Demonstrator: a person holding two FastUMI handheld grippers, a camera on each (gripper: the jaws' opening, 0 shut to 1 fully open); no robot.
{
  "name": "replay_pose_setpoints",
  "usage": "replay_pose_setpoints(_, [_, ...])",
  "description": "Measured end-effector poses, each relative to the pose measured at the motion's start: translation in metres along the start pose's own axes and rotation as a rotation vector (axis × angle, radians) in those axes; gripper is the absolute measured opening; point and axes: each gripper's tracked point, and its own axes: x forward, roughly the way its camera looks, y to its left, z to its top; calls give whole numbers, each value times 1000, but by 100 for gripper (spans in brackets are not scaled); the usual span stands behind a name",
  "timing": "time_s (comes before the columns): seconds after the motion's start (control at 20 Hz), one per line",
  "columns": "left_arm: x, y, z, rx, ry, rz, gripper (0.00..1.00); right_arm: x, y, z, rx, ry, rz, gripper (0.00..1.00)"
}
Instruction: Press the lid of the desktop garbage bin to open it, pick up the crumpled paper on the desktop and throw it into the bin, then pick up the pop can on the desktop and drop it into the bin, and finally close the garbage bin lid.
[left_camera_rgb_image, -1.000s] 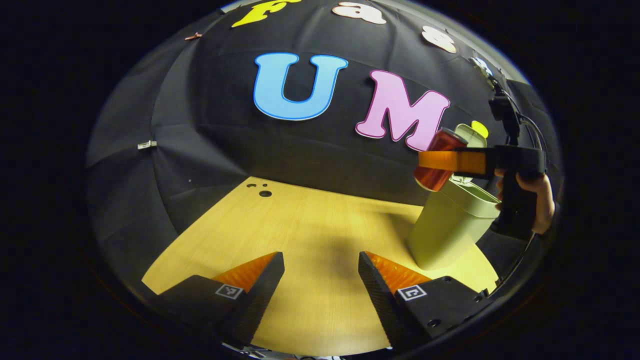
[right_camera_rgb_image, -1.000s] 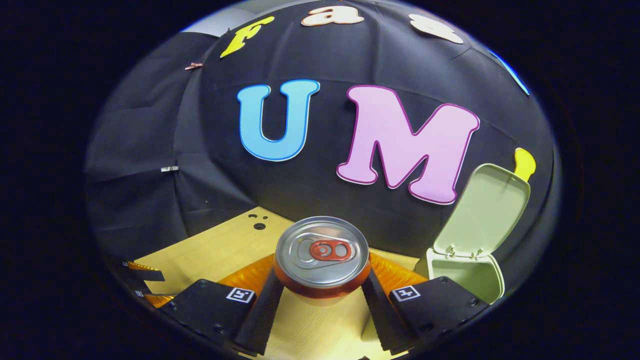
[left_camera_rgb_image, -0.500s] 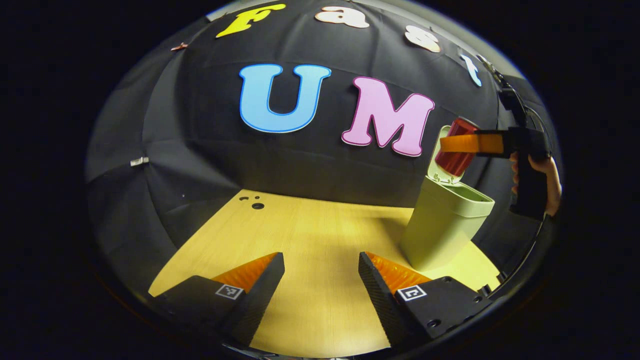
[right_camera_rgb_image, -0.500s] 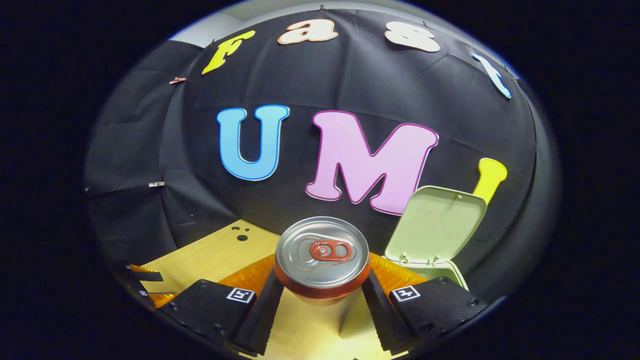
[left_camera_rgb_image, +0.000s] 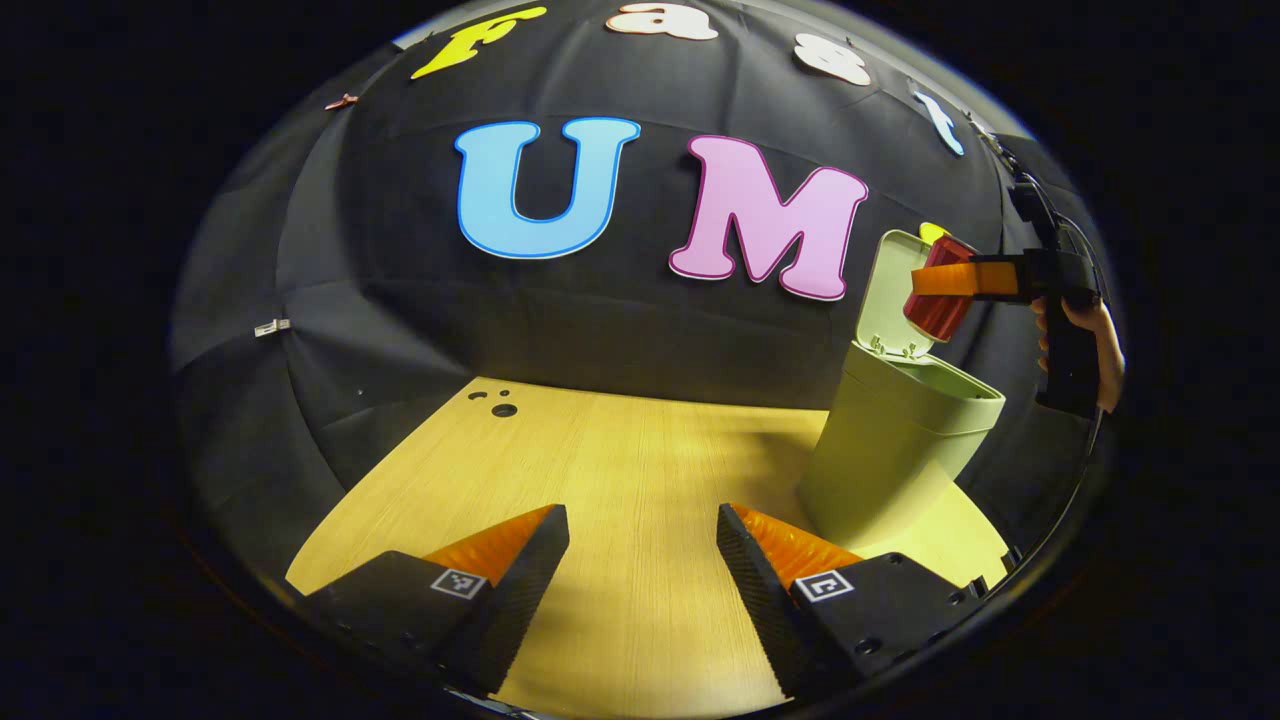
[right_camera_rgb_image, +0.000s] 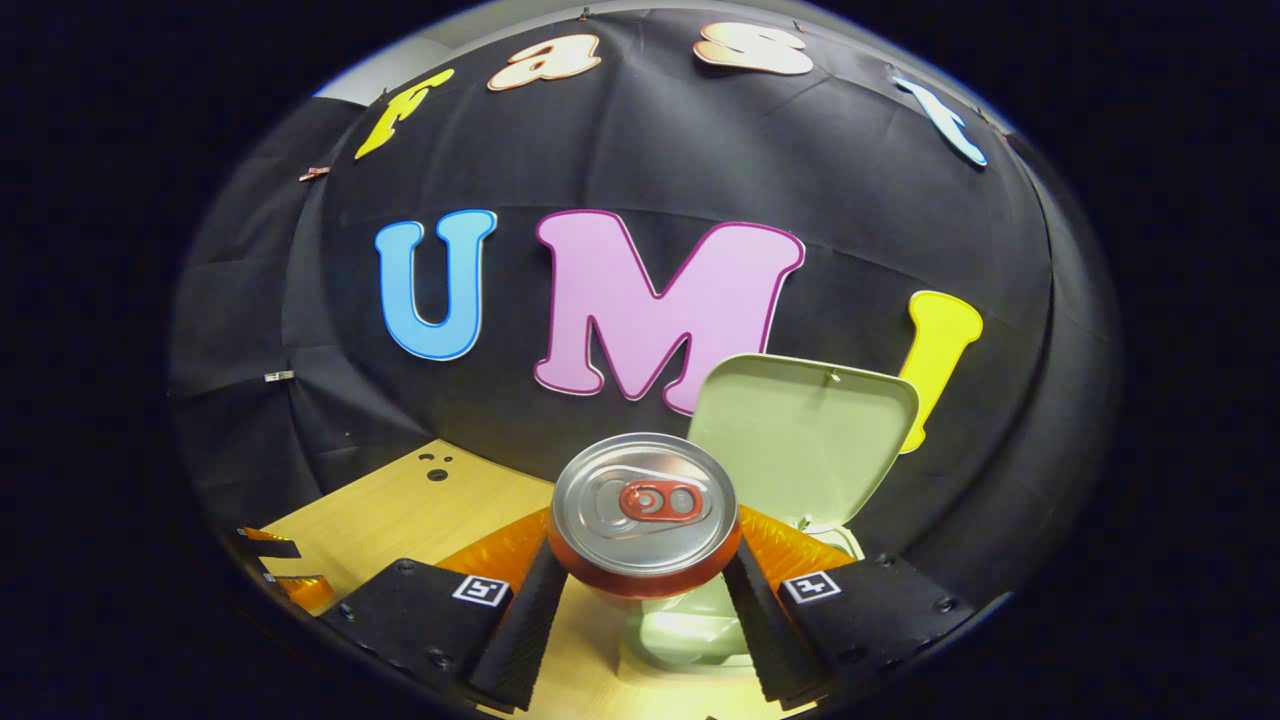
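Carried over the open bin (right_camera_rgb_image: 700, 630), the pop can (right_camera_rgb_image: 645, 515) sits clamped in the right gripper (right_camera_rgb_image: 645, 600) (left gripper (left_camera_rgb_image: 640, 570) spread, empty).

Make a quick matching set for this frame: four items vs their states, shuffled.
1. left tool
2. right tool
3. bin lid
4. pop can

a. raised, standing open
b. held in the air above the bin
c. open, holding nothing, over the table
d. shut on the can

Pairs: 1-c, 2-d, 3-a, 4-b
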Motion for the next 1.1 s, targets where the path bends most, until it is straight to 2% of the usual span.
replay_pose_setpoints(0.25, [16,-17,-10,-10,28,36,96,21,-31,-13,12,9,12,83])
replay_pose_setpoints(0.5, [31,-31,-31,-8,69,82,96,34,-55,-43,0,52,29,83])
replay_pose_setpoints(0.75, [39,-46,-39,17,83,61,96,40,-65,-64,14,87,26,84])
replay_pose_setpoints(1.1, [45,-37,-43,33,106,62,96,56,-65,-78,-8,111,2,84])
